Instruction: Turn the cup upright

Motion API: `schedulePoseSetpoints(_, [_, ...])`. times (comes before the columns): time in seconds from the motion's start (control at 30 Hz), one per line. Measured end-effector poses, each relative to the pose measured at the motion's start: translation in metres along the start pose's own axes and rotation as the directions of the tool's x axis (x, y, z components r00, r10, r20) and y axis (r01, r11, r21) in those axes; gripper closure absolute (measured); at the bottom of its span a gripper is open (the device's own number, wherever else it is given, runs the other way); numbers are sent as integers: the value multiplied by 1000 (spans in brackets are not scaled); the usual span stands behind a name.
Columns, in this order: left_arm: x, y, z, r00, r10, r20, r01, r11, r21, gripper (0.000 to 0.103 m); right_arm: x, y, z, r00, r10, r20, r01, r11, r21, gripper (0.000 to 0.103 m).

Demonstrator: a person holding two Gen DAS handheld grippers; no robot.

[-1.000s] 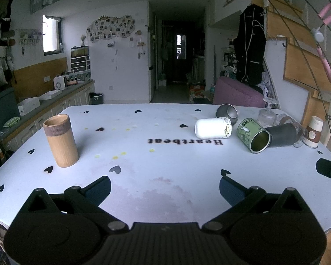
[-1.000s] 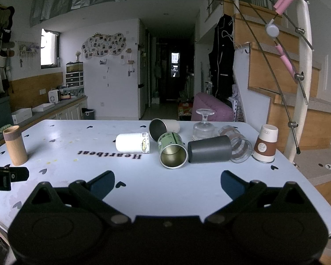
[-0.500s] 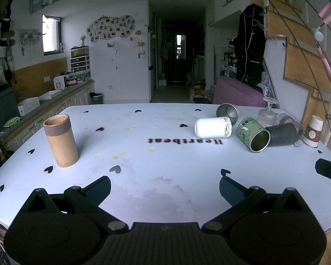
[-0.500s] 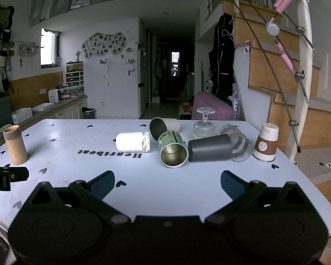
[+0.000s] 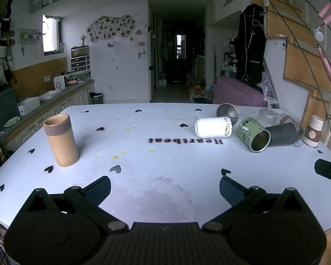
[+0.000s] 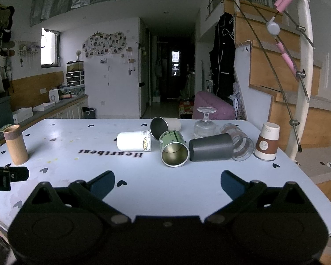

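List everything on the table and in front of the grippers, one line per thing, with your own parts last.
bamboo cup: 1, tan, upright, far left of table
white cup: 1, white with cartoon print, on its side, centre
steel cup: 1, metallic, on its side behind the white cup
green tin cup: 1, green, on its side, mouth toward camera
dark cup: 1, dark grey, on its side, right of green tin cup
clear glass: 1, transparent with brown bands, on its side
stemmed glass: 1, clear, upside down, at the back
paper cup: 1, white and brown, upside down, far right
table: 1, white with black hearts
left gripper: open, empty
right gripper: open, empty
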State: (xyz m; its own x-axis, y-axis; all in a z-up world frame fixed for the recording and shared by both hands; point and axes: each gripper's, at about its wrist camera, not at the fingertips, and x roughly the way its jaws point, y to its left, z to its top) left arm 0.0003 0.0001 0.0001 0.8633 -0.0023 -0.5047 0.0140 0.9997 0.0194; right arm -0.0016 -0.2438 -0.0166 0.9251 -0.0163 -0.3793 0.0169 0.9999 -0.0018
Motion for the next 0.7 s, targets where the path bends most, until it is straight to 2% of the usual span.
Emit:
schedulePoseSetpoints(0.47, [0, 0, 0, 1000, 0, -1, 0, 1000, 0, 0, 0, -1, 0, 1000, 0, -2, 0, 1000, 2, 0])
schedulePoseSetpoints(0.7, [4, 2, -8, 1000, -6, -10, 6, 1000, -5, 0, 17, 2, -9, 1000, 16, -12, -16, 999, 29, 0])
